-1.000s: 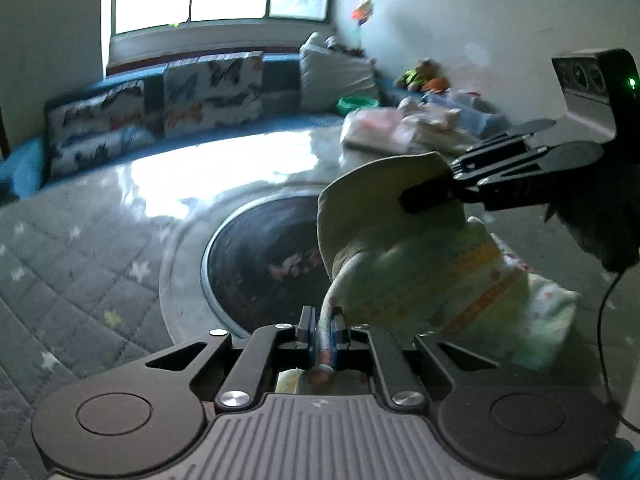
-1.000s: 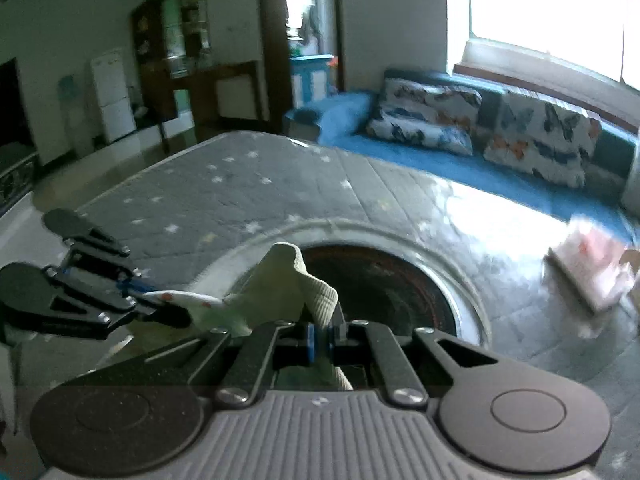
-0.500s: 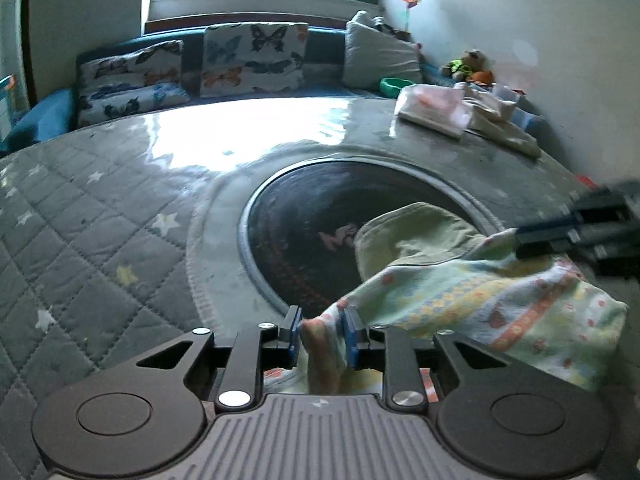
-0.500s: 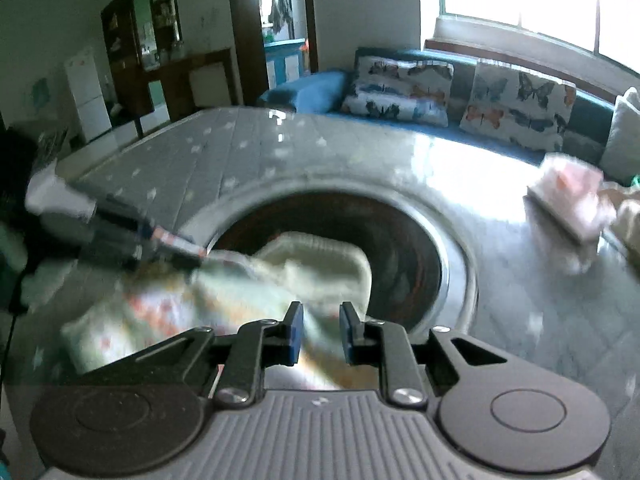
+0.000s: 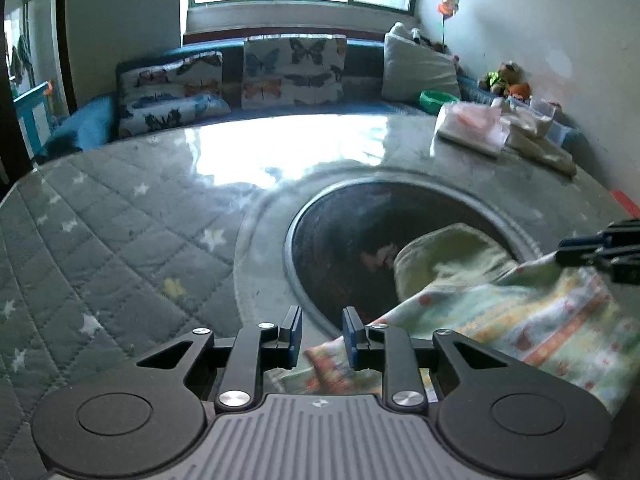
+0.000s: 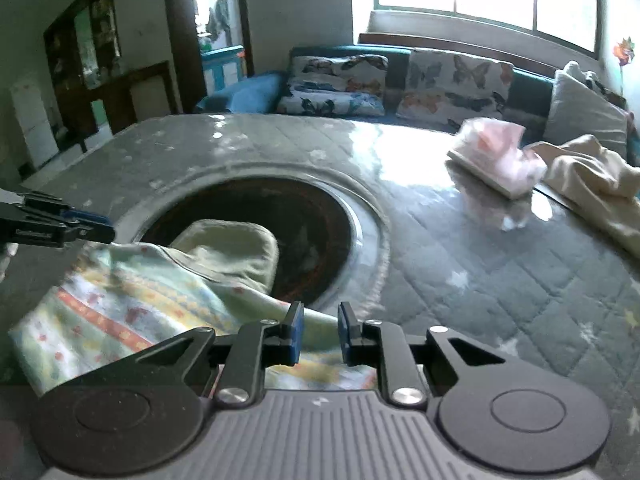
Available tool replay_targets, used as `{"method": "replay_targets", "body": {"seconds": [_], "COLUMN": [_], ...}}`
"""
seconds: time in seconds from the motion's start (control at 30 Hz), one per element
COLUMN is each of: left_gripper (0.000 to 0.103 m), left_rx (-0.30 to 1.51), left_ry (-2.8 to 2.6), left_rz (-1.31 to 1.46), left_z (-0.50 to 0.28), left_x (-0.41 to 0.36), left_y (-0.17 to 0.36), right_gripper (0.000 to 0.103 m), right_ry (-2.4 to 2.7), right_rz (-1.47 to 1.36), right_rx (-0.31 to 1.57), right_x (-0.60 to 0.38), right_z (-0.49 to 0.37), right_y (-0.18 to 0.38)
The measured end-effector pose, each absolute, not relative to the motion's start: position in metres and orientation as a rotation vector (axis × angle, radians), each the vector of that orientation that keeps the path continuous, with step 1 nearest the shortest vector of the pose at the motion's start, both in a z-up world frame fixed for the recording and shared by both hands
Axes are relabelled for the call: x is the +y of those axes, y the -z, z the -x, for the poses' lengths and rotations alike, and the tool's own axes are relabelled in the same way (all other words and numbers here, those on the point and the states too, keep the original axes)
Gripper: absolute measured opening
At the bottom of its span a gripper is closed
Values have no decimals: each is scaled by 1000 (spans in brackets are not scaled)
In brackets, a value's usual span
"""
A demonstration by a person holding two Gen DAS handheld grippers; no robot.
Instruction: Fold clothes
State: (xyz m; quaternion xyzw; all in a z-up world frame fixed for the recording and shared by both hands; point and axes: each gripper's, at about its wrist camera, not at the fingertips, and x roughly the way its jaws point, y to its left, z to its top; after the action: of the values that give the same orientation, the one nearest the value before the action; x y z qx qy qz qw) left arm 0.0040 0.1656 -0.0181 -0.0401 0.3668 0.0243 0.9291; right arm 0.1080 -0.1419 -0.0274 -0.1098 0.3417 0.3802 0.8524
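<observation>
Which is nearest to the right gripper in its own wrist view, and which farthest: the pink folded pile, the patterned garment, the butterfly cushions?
1. Patterned garment, just left of and under the right gripper.
2. Pink folded pile, right, mid-table.
3. Butterfly cushions, far back on the sofa.

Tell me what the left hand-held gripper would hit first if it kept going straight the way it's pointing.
Probably the gray rim around the dark round inset of the quilted table, just left of the patterned garment. The left hand-held gripper stands open with nothing pressed between its pads; depth is uncertain in the fisheye view.

both the left gripper [image 5: 321, 334] and right gripper [image 6: 319, 332] have let go of the garment [image 5: 500, 312], now lying flat
</observation>
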Motion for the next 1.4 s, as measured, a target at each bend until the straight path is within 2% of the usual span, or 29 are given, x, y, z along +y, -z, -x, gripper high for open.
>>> {"method": "replay_targets", "body": {"seconds": [0.23,0.37,0.5,0.6,1.4], "left_gripper": [25,25,25,24,26], "left_rx": [717,753,782,793,786], "left_ry": [22,83,98,92,71], "left_rz": [112,110,129,159,178], "left_z": [-6,-18,-32,-39,-32], "left_x": [139,119,110,112,105], "left_y": [4,14,27,36,36], "right_gripper": [19,31,31,39,40], "right_ry": [-850,-829,-844,-893,-944], "right_rz": [271,302,266,293,387], "right_rx": [736,725,725,708,651], "right_x": [-105,-94,-97,-97,-90], "right_z": [-108,-112,-109,-93,-21], "right_y": [43,47,37,33,38]}}
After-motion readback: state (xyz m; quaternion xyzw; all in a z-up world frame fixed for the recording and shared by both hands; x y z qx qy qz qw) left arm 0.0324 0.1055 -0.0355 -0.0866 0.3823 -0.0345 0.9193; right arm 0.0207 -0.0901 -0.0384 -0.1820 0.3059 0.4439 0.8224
